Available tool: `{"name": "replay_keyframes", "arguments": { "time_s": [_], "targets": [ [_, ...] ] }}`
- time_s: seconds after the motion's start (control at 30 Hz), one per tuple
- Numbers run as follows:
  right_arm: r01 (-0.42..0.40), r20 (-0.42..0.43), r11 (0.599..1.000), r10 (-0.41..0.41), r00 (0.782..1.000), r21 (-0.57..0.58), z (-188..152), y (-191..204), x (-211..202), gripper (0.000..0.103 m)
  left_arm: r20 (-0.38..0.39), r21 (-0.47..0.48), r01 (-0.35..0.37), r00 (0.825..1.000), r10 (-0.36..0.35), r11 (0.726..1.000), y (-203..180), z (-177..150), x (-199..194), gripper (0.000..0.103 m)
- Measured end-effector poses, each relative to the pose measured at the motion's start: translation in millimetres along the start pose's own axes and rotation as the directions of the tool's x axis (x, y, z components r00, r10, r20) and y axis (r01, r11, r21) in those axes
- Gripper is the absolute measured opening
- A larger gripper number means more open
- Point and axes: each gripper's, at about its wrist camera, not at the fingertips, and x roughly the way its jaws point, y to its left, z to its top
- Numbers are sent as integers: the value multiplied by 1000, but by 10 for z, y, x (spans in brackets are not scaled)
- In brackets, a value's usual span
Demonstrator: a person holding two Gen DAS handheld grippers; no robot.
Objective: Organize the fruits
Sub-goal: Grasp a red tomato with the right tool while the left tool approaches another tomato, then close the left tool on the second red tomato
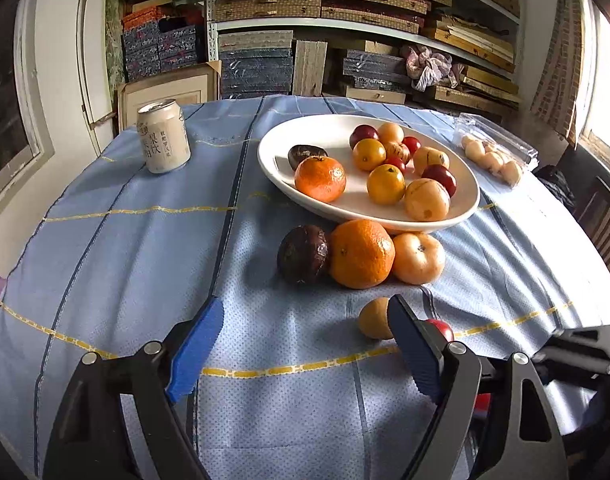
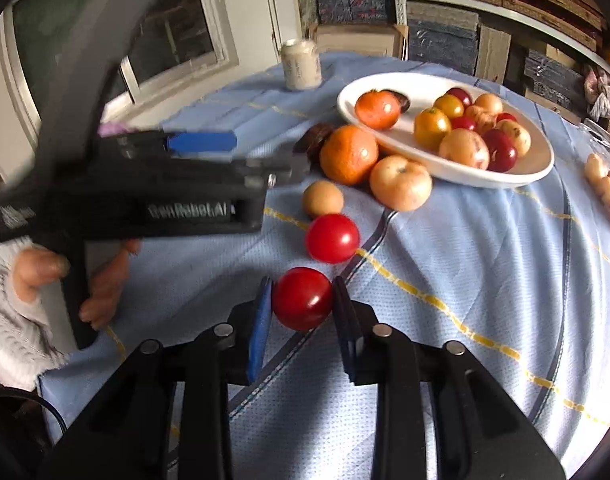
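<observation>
Blue cloth-covered table (image 2: 485, 280). Right gripper (image 2: 303, 300) clamps a glossy red round fruit (image 2: 302, 298) at 6 o'clock from the white bowl (image 2: 537, 164). Left gripper (image 1: 305, 344), marked "GenRobot.AI", gapes wide, holding nothing.

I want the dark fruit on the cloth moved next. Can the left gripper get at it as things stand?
Probably yes. The left gripper is open and empty, with bare tablecloth between it and the dark fruit. An orange touches the fruit's right side, which may crowd one finger.
</observation>
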Motion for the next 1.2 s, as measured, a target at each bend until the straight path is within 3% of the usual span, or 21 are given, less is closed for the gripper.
{"name": "replay_keyframes", "arguments": {
  "time_s": [0.17,0.27,0.43,0.63,0.7,0.83,1.13,1.2],
  "targets": [
    [80,127,978,-106,986,191,82,-573,-375,29,26,41,32,999,-33,999,-126,-27,-62,85],
    [87,172,949,-143,975,302,70,-832,-479,29,51,142,70,996,-78,987,-385,-87,-128,85],
    [58,194,952,-121,974,300,81,-809,-513,29,39,302,61,996,-76,951,-748,-213,-104,85],
    [44,188,953,-104,977,301,74,-795,-486,30,-59,202,179,984,-171,963,-652,-179,71,84],
    [36,193,950,-100,976,310,69,-815,-497,31,-77,171,199,979,-188,965,-622,-170,117,78],
    [28,195,951,-92,976,307,68,-800,-499,31,-100,158,221,973,-207,963,-618,-168,156,46],
    [23,170,956,-75,983,293,57,-771,-430,31,-124,193,246,966,-225,950,-699,-199,172,44],
    [20,137,959,-61,989,281,54,-758,-365,31,-142,178,251,963,-227,952,-685,-199,212,39]
  ]
}}
